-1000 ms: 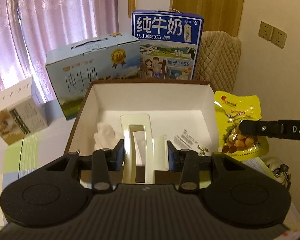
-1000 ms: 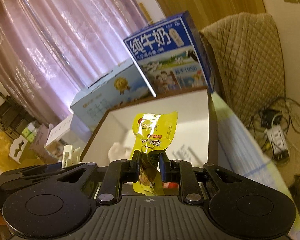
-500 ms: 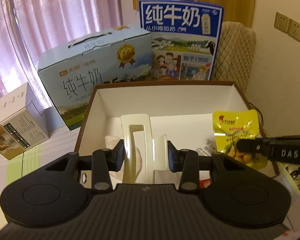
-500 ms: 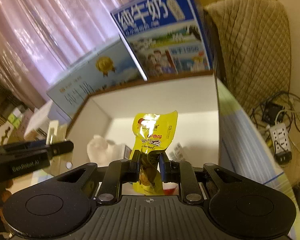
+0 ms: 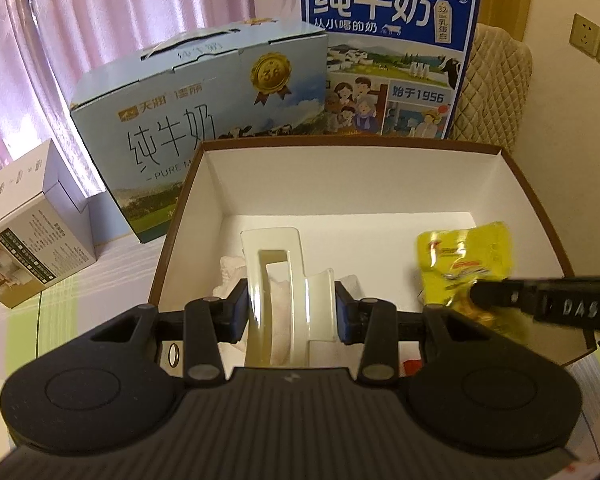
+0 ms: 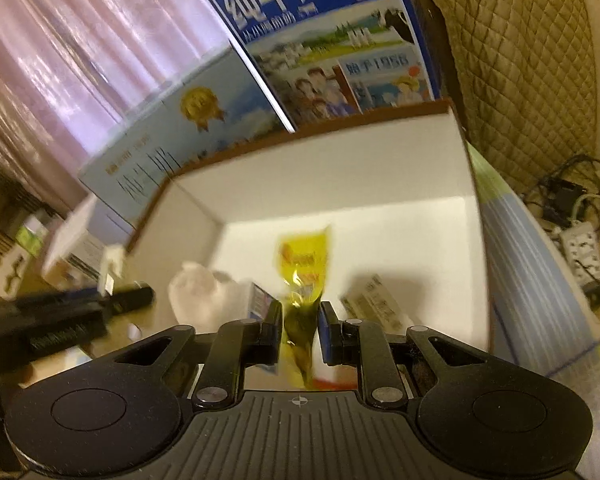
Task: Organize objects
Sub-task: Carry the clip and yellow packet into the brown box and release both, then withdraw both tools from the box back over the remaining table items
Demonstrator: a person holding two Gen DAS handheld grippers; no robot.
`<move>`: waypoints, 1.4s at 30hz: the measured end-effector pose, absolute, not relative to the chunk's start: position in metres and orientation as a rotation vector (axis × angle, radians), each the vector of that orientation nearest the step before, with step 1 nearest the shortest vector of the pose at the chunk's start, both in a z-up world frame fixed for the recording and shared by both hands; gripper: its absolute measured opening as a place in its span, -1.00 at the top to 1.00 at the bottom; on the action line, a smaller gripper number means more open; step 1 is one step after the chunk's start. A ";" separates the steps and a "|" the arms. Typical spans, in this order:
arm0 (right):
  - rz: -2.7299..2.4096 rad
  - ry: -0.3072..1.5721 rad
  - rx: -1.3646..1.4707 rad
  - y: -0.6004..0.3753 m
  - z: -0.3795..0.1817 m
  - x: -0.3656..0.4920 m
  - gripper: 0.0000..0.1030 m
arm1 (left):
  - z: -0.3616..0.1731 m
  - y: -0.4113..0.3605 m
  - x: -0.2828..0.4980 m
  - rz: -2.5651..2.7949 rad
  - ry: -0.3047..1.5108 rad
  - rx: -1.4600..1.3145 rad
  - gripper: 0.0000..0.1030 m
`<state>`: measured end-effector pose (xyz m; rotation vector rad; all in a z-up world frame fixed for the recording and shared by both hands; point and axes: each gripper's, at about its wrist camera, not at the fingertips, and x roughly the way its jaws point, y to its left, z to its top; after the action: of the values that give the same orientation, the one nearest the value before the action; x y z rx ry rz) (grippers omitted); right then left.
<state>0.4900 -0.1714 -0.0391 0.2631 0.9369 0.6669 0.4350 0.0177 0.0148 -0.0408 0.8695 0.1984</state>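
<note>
My left gripper (image 5: 291, 314) is shut on a cream plastic socket-shaped piece (image 5: 278, 276) and holds it over the near left of the open white box (image 5: 340, 176). My right gripper (image 6: 299, 330) is shut on a yellow snack packet (image 6: 304, 264), held over the right half of the box (image 6: 340, 176). The packet (image 5: 466, 262) and a right finger (image 5: 540, 304) show at the right of the left wrist view. A crumpled white wad (image 6: 198, 294) and small packets (image 6: 374, 300) lie on the box floor.
Two milk cartons stand behind the box: a light blue one (image 5: 204, 120) and a dark blue one (image 5: 392, 56). A small white carton (image 5: 28, 232) sits at the left. A quilted chair (image 6: 520, 72) and a power strip with cables (image 6: 580, 248) are to the right.
Both grippers have moved forward and lower over the box. The right gripper carried the yellow packet from beside the box's right wall to inside it.
</note>
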 end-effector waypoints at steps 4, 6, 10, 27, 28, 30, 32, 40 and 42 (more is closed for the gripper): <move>0.645 0.901 0.246 -0.170 -0.035 0.490 0.19 | 0.009 0.020 0.436 0.198 0.887 -0.048 0.29; 0.647 0.906 0.238 -0.171 -0.034 0.491 0.15 | 0.007 0.021 0.435 0.195 0.893 -0.050 0.29; 0.647 0.925 0.229 -0.174 -0.034 0.492 0.12 | 0.004 0.022 0.436 0.193 0.901 -0.052 0.29; 0.642 0.932 0.202 -0.180 -0.028 0.482 0.03 | 0.003 0.025 0.438 0.183 0.907 -0.063 -0.10; 0.644 0.927 0.195 -0.180 -0.027 0.480 0.02 | 0.005 0.025 0.438 0.180 0.901 -0.064 -0.14; 0.648 0.913 0.175 -0.180 -0.024 0.477 -0.01 | 0.009 0.026 0.436 0.179 0.894 -0.062 -0.33; 0.651 0.898 0.155 -0.180 -0.021 0.474 -0.05 | 0.012 0.026 0.434 0.180 0.890 -0.059 -0.42; 0.659 0.845 0.092 -0.182 -0.012 0.458 -0.17 | 0.021 0.027 0.423 0.196 0.885 -0.068 -0.74; 0.661 0.827 0.069 -0.183 -0.009 0.452 -0.20 | 0.025 0.025 0.419 0.197 0.879 -0.061 -0.85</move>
<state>0.4525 -0.1826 -0.0089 0.0687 0.8265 0.6612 0.4190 0.0247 0.0250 -0.0614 0.8786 0.1974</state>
